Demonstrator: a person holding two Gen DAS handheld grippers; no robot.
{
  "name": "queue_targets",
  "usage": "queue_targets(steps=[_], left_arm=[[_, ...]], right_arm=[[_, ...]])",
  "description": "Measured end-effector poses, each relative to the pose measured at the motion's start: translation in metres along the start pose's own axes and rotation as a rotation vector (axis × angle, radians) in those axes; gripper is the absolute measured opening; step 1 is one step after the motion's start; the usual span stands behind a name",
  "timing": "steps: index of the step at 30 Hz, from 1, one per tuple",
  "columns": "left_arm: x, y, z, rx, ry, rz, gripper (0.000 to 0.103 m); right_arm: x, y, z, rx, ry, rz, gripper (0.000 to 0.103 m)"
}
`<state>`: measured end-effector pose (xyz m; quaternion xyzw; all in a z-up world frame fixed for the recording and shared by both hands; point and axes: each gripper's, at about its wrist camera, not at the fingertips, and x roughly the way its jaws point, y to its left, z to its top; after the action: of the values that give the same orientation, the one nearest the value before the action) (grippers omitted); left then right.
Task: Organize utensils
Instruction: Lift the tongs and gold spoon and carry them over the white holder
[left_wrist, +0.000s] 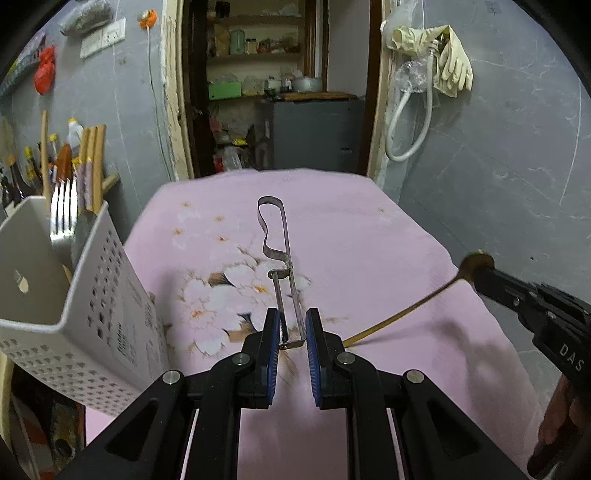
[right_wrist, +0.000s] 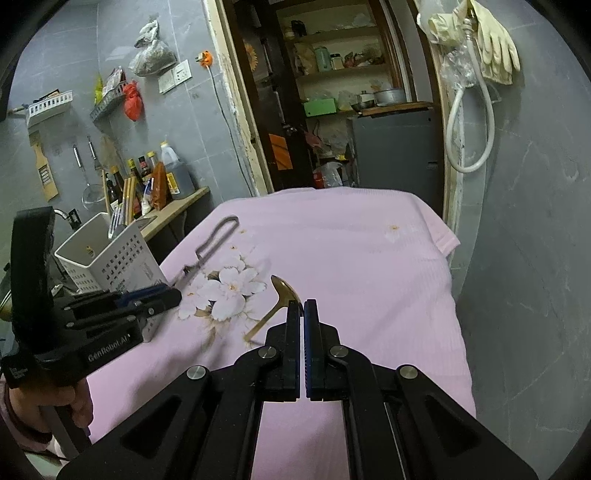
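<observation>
Left gripper (left_wrist: 291, 328) bottom centre, jaws narrow around metal peeler (left_wrist: 280, 266), contact unclear. Right gripper (right_wrist: 303, 310) pinches gold spoon (right_wrist: 284, 290) at the bowl, handle down on pink cloth (right_wrist: 351, 258). White utensil caddy (left_wrist: 92, 314) at left edge, forks (left_wrist: 62, 206) inside.

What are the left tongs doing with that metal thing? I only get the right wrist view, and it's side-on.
Observer: The left tongs have the metal tool by its bent end, seemingly pinched between both blue pads.
Operator: What's been put away?
Observer: Forks stand inside the white basket.
Operator: And on my side?
Observer: The right tongs clamp the gold spoon at its bowl, handle sloping down to the pink cloth.
</observation>
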<state>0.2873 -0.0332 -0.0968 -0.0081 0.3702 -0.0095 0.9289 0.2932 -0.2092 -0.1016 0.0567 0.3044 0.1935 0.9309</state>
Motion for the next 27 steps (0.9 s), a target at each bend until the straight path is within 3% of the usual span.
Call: queue_targets(steps=[8, 20, 27], left_arm=[[-0.008, 0.002, -0.004, -0.013, 0.136, -0.081, 0.014], [-0.038, 0.015, 0.006, -0.029, 0.130, -0.078, 0.014], [-0.052, 0.023, 0.008, -0.054, 0.079, -0.075, 0.014]], right_arm=[[-0.009, 0.013, 0.012, -0.073, -0.013, -0.011, 0.002], [-0.010, 0.031, 0.026, -0.107, -0.038, 0.003, 0.002], [-0.014, 0.044, 0.037, -0.128, -0.064, 0.008, 0.002]])
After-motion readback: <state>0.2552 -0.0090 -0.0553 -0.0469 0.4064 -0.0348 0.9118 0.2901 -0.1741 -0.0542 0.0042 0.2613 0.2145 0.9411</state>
